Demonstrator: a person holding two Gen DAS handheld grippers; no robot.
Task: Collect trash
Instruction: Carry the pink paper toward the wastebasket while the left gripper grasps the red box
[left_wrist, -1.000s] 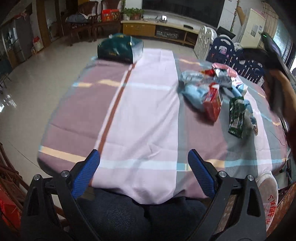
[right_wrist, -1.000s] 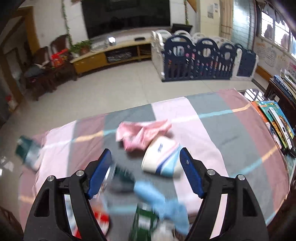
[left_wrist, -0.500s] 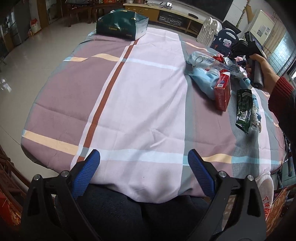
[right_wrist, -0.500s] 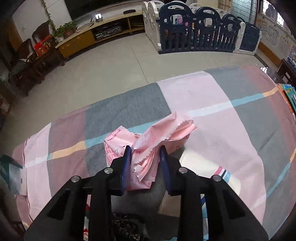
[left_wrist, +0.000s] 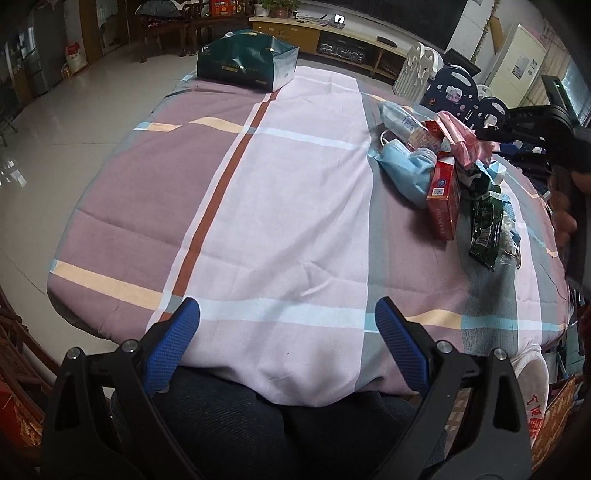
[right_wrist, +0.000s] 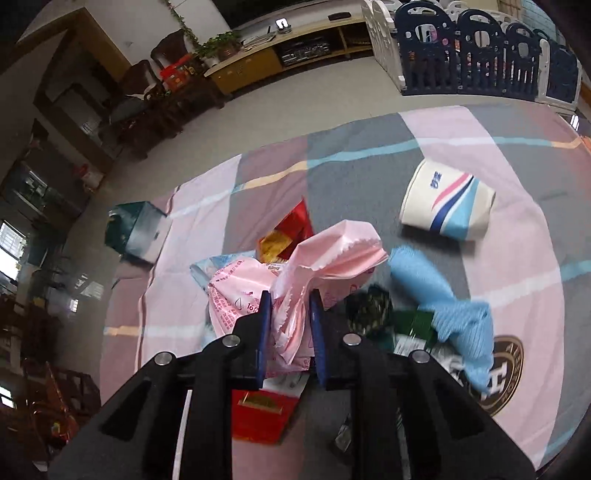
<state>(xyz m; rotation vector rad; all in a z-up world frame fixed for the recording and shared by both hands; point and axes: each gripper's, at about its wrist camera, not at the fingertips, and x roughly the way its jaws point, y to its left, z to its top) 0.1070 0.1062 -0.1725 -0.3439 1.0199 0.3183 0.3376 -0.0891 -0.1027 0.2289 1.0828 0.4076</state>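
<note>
Closing on the pink plastic bag (right_wrist: 295, 291), with the right gripper (right_wrist: 290, 314) squeezing its two blue pads in on the crinkly film bunched between them, right at the tips. Pinching the bag already, it seems, but only by a loose fold. Best done by squeezing gently until the fold stops slipping, then lifting slowly so nothing else gets dragged along. Lying just under the tips, a red box (right_wrist: 264, 411). Sitting a little past the tips on the right side, a green wrapper (right_wrist: 373, 306) and a blue face mask (right_wrist: 443, 295). Farther ahead to the right, a paper cup (right_wrist: 447, 206) tipped on its side. Waiting far ahead on the left, the green bag (right_wrist: 135, 232), likely the place for the trash. Hanging spread wide and empty over the near edge of the table (left_wrist: 280, 206), the left gripper (left_wrist: 288, 332), well apart from the pile.
</note>
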